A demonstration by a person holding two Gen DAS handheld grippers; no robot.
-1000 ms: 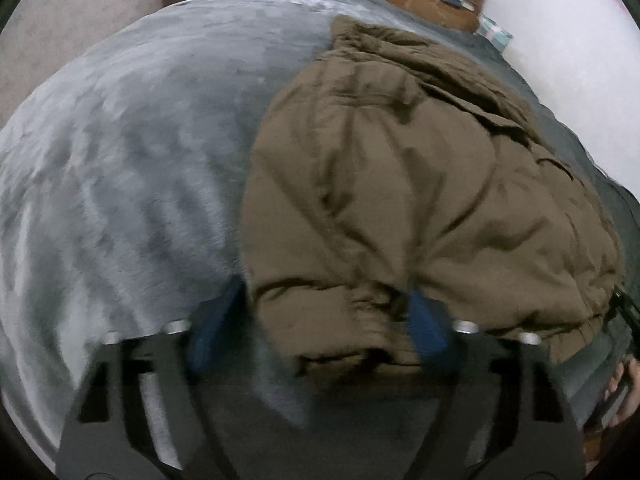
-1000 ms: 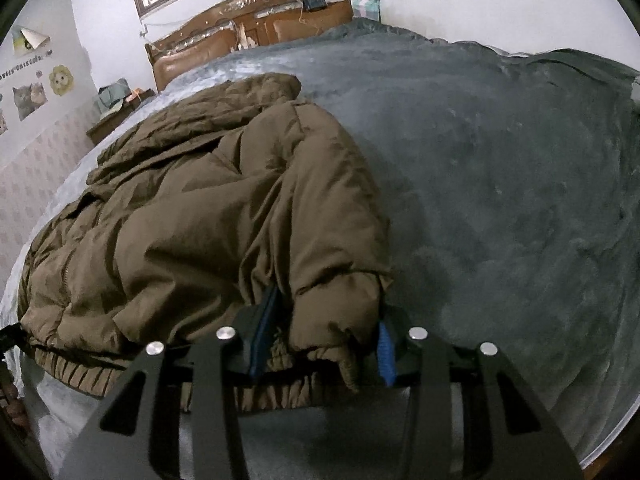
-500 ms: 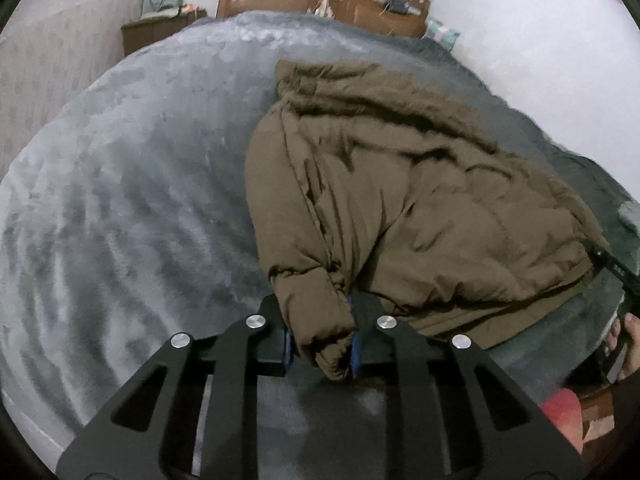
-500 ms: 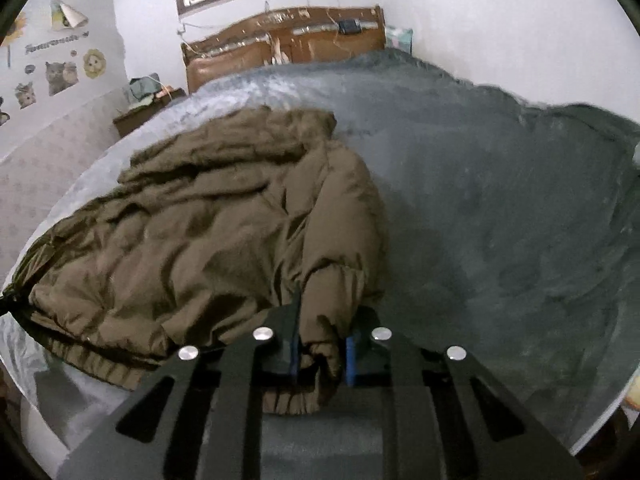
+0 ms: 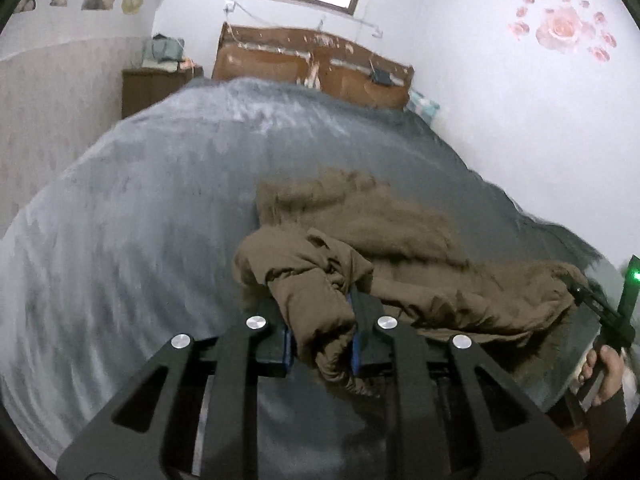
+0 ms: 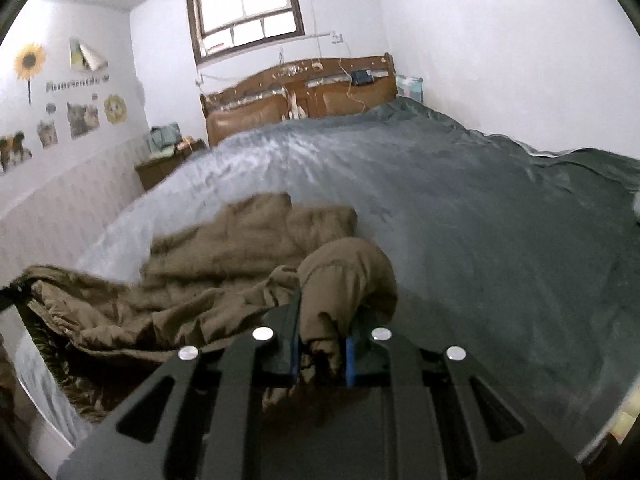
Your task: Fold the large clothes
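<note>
Your bulky olive-brown padded jacket point(image 5: 400, 240) lies across the near part of the wide grey plush bedspread point(image 5: 140, 220), but its lower edge now hangs clear of the bed at both ends, where a second ago it lay flat with the open jaws just straddling it. Your left gripper point(image 5: 320, 340) is clenched on one bunched corner of the ribbed hem, and your right gripper point(image 6: 322, 350) is clenched on the other corner; each shows brown fabric squeezed between blue pads point(image 5: 287, 346). Both cameras have risen and tipped up since then: the scuffed brown wooden headboard point(image 5: 312, 64) and the bright window point(image 6: 248, 12) now fill the upper view, where earlier the jacket filled it. That tells you the pinch held through the lift, so the hem is probably ready to be carried toward the collar end for the first fold. In the left view, your right hand point(image 5: 604, 372) shows at the edge.
</note>
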